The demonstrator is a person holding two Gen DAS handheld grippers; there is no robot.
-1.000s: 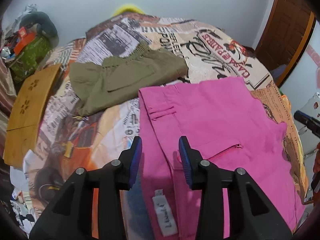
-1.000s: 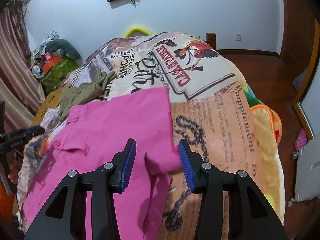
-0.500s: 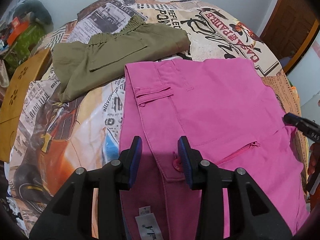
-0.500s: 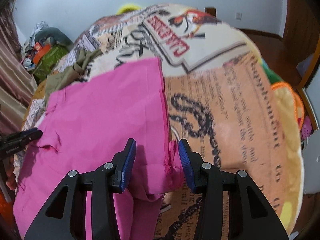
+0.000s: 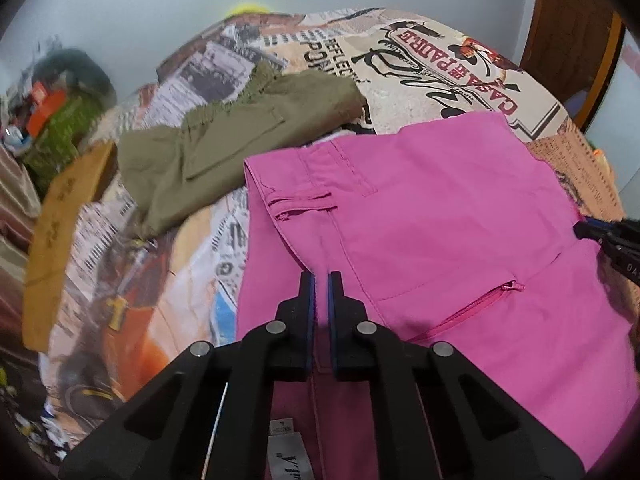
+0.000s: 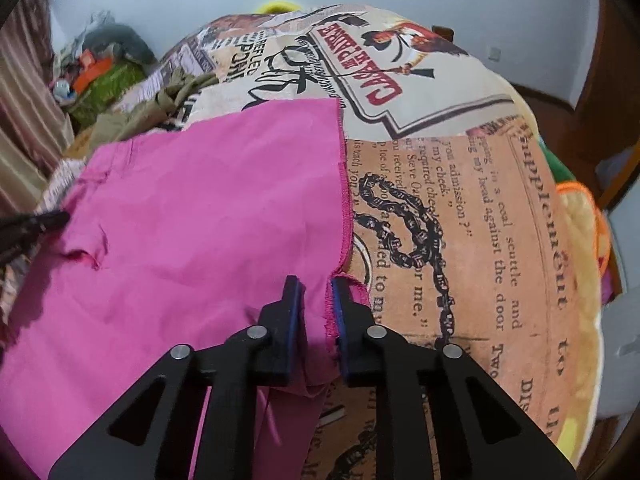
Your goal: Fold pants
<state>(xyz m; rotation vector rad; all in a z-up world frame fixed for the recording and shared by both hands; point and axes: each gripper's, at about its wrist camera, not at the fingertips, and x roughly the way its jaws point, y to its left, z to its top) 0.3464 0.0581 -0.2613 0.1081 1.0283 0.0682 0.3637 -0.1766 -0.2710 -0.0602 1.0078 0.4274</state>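
both tools have closed up since half a second ago, when the jaws stood wide apart over the cloth. left tool [image 5: 321, 280] now has its jaws nearly together, pinching the pink pants [image 5: 420, 232] at the waistband end near the fly; a thin strip of pink shows between the pads. right tool [image 6: 315, 286] has narrowed onto the raw hem edge of a pant leg, fabric bunched between the jaws, a small gap left.

pink pants lie spread flat on the bed [image 6: 460, 200], over the printed newspaper-pattern cover, waist toward the left tool, leg hem toward the right.

handling, as a guess: light, soft, floppy cotton, not slippery, will sag and crease if lifted by one point, so holding waist and hem together looks right. the hem is frayed, so grip behind the stitch line.

room: olive pants [image 5: 240, 136] lie just beside the far waist corner, touching or nearly so, can't tell. bed cover past the hem side is open for laying the fold. bed edge drops off on the right.
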